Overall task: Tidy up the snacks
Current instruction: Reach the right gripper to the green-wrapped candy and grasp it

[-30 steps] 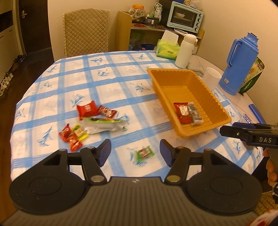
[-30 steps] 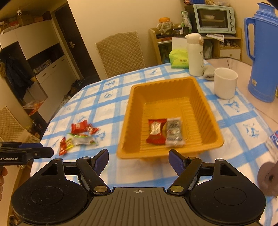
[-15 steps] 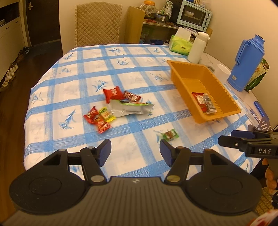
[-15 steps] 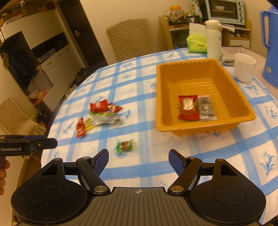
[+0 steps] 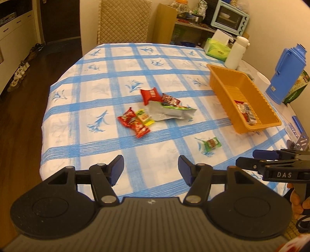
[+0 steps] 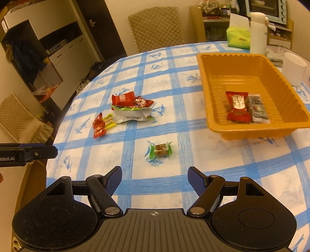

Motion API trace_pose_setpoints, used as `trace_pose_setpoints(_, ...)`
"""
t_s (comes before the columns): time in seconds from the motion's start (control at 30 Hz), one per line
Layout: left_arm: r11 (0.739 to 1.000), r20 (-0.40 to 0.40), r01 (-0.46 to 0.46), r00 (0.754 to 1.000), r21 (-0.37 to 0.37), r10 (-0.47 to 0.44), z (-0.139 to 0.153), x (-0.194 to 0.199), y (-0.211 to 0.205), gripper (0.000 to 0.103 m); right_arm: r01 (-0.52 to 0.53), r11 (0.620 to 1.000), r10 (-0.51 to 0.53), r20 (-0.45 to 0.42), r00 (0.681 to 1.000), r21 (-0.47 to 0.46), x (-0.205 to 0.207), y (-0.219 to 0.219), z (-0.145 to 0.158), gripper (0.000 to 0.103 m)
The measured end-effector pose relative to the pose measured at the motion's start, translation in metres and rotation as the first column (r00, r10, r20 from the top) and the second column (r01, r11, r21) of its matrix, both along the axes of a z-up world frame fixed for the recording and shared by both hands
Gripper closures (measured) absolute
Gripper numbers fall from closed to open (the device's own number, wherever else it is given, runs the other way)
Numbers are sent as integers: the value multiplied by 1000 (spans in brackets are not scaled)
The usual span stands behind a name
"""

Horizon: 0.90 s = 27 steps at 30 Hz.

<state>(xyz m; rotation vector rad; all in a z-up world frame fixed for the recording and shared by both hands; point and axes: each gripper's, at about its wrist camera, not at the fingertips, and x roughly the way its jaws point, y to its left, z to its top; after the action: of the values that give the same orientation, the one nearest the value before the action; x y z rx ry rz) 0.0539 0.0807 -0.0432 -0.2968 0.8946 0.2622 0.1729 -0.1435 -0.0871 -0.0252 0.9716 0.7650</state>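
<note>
While both tongs (image 5: pixel 151 167) (image 6: pixel 155 177) gape empty, green candy (image 6: pixel 160 151) lies alone, orange basket (image 6: pixel 205 89) near, wrapper pile (image 6: pixel 124 110) apart.

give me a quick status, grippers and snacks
Left gripper open, empty. Right gripper open, empty. Green-wrapped candy alone on tablecloth, just ahead of right gripper. Two packets in orange tray; path clear.

Blue thermos (image 5: pixel 284 75), white mug (image 6: pixel 294 68), toaster oven (image 5: pixel 229 18).
</note>
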Motion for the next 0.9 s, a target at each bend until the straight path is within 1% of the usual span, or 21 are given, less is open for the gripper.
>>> trace_pose_setpoints(0.17,1000,-13,-26,1000,0,26,-6,-3,11,44,-10,1000,11,5,1000,-21,5,16,-11,29)
trace_pose_setpoints(0.2,1000,-16,-30,999,-3,30,-8,-3,13,44,-12,1000,12,7,1000,-26,7,18,-14,30)
trace_pose_setpoints(0.27,999,-21,-35,999,-8,35,-11,-3,16,44,-14,999,14,-2,1000,-37,10,23,-19,40)
trace_pose_setpoints(0.43,999,-30,-36,999,-17,36,-16,-1,20,44,-14,999,12,-41,999,-43,16,32,-30,45)
trace_pose_setpoints(0.7,999,-38,-28,999,-23,28,-20,8,22,44,14,999,-18,-86,996,-45,29,40,-42,48)
trace_pose_setpoints(0.9,999,-49,-26,998,-26,24,-25,14,24,44,36,998,-40,-90,995,-42,41,48,-48,50)
